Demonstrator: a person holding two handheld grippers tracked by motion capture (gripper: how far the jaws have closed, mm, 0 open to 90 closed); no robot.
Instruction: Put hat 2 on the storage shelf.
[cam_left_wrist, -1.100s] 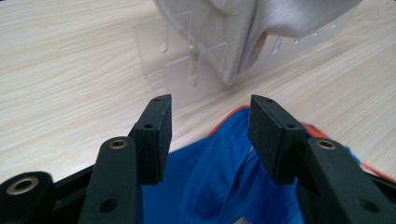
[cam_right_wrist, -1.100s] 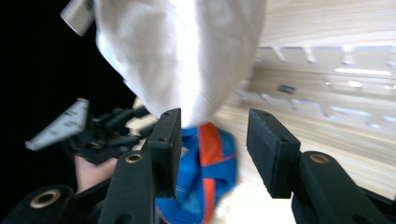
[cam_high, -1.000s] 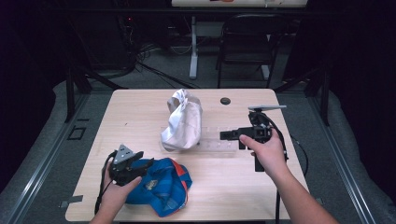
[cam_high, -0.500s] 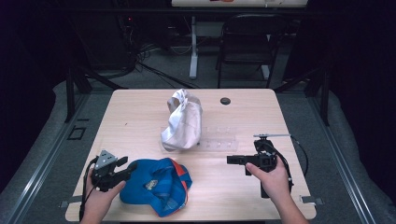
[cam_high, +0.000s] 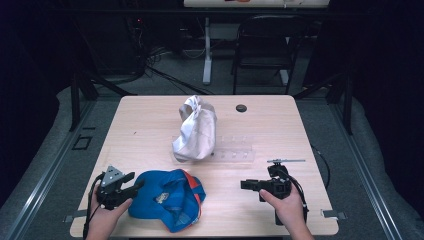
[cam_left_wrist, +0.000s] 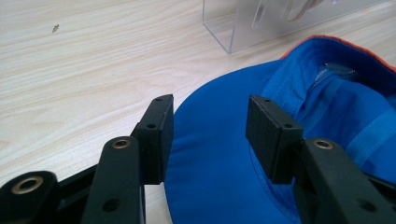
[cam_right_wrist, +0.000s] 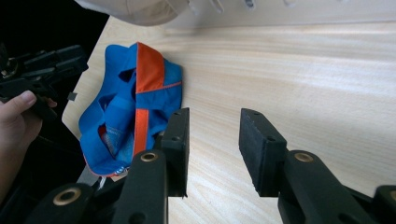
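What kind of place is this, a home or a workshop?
Most likely a lab or recording studio: a lone wooden table ringed by dark curtains, loose cables across the floor behind, and a folding chair.

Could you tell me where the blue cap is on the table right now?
In the high view the blue cap lies near the table's front edge, left of centre, just in front of the white cap, with its brim between the open left gripper's fingers.

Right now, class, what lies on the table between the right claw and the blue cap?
Nothing: in the high view, bare wooden tabletop separates the right claw from the blue cap.
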